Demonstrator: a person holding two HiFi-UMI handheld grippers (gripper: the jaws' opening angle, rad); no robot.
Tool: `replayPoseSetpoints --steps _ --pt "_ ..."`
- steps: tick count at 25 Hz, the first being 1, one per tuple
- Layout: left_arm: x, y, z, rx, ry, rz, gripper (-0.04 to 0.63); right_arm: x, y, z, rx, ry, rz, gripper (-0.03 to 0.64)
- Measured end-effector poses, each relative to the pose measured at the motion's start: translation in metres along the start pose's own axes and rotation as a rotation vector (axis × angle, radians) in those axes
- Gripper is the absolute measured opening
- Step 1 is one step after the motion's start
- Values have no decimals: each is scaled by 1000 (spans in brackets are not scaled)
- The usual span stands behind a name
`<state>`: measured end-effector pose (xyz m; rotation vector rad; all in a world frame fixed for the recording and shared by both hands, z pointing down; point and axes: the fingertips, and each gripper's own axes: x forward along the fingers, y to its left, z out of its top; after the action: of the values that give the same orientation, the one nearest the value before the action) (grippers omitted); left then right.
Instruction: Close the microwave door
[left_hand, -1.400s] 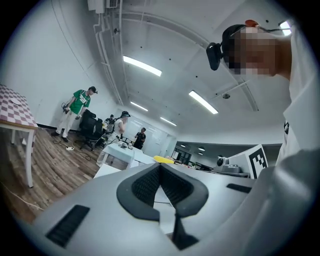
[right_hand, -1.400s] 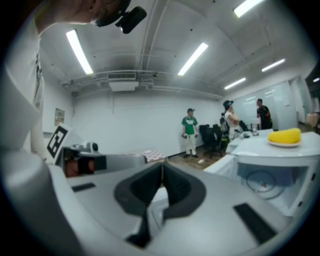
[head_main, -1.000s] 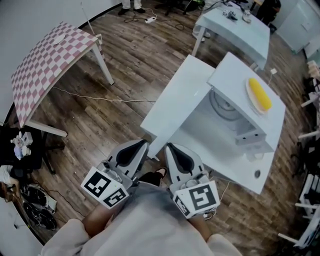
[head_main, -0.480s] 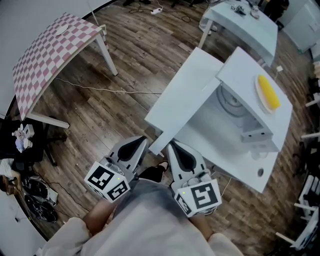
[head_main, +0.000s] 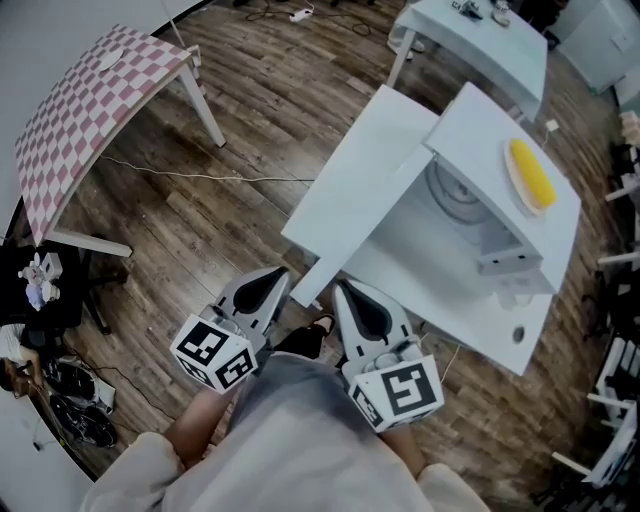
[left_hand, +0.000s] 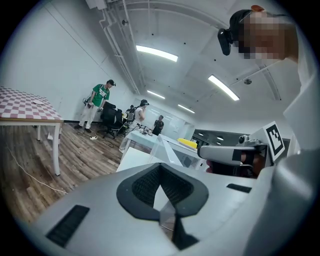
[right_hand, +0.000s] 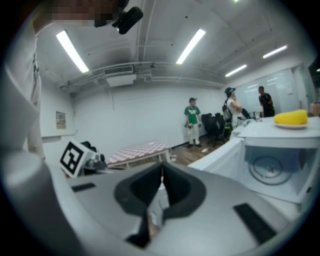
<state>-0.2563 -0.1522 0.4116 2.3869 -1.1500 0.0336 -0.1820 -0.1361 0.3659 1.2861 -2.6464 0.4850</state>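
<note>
A white microwave (head_main: 500, 140) stands on a white table (head_main: 480, 310), and its door (head_main: 350, 180) is swung wide open to the left. The cavity with its glass turntable (head_main: 455, 205) is exposed, and the right gripper view shows that turntable (right_hand: 267, 167) beside the open door (right_hand: 222, 155). On the microwave's top rests a plate with a yellow cob-like thing (head_main: 530, 175). My left gripper (head_main: 270, 280) and right gripper (head_main: 348, 292) are held close to my body, just short of the door's near corner. Both are shut and hold nothing, touching neither door nor table.
A pink checkered table (head_main: 90, 110) stands far left over wooden floor with a loose cable (head_main: 200, 178). Another white table (head_main: 480, 45) is behind the microwave. A dark chair with clutter (head_main: 45, 290) sits at the left edge. People (left_hand: 102, 100) stand far back.
Both grippers stay shut near my body and have hardly shifted. The door stands just as open; only the head view has drifted slightly.
</note>
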Motion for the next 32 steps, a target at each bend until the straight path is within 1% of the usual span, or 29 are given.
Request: replayPoseSetpoints --steps 5,12,17,24,32 --pt "3 4 -9 39 27 6 18 1 -1 -1 0 4 -1 23" --pt "5 1 -13 6 42 -23 18 3 -2 -4 10 8 -6 23" --pt "7 -5 -16 8 58 -49 18 1 -3 -5 17 7 -15 23" --pt "14 -21 -25 11 93 -108 18 -9 -11 -9 37 0 -48 23" --pt "25 -44 -34 21 144 -201 18 -24 -23 -12 60 -8 -95 23"
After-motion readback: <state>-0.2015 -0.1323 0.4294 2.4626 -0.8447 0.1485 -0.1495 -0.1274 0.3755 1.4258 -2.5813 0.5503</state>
